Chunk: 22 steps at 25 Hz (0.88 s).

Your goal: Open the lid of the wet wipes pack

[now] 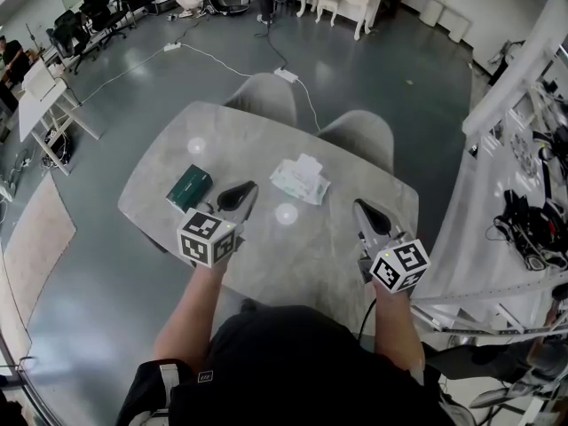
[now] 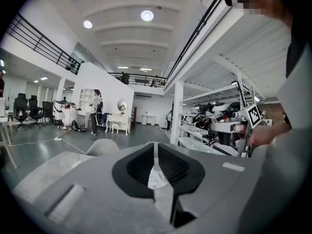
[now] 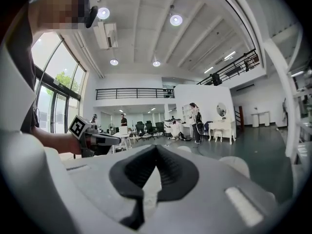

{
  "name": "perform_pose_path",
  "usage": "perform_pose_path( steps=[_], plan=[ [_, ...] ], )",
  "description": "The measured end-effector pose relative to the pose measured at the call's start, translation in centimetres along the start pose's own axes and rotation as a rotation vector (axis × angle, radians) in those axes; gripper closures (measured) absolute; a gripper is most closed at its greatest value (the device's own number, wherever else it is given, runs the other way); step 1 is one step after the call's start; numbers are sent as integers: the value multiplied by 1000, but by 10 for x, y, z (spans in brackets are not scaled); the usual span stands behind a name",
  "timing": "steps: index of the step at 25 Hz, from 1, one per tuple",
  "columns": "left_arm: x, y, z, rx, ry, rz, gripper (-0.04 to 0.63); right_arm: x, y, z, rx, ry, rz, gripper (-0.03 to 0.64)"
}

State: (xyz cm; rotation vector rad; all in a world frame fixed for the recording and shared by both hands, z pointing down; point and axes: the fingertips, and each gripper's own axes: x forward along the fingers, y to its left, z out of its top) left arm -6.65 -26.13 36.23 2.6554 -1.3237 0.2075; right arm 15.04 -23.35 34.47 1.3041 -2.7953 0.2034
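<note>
Beyond the left gripper (image 1: pixel 243 193), whose empty jaws are closing narrow, and the shut, empty right gripper (image 1: pixel 364 209), the wet wipes pack (image 1: pixel 300 178) is lying on the table (image 1: pixel 302 257), likely soft and light, needing pinning beside its lid.

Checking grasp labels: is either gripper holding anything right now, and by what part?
Nothing held. Left gripper, jaws closing, and shut right gripper are both empty, clear of the wet wipes pack.
</note>
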Motion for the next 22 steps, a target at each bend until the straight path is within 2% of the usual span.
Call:
perform_pose_path(
  steps=[6,22],
  plan=[
    [0,-2,11,18,-15,-16,561,-3,2,1,9,-3,-21,615],
    [-23,6,2,33,-19,-15,565,5,32,-10,13,23,-9,615]
  ],
)
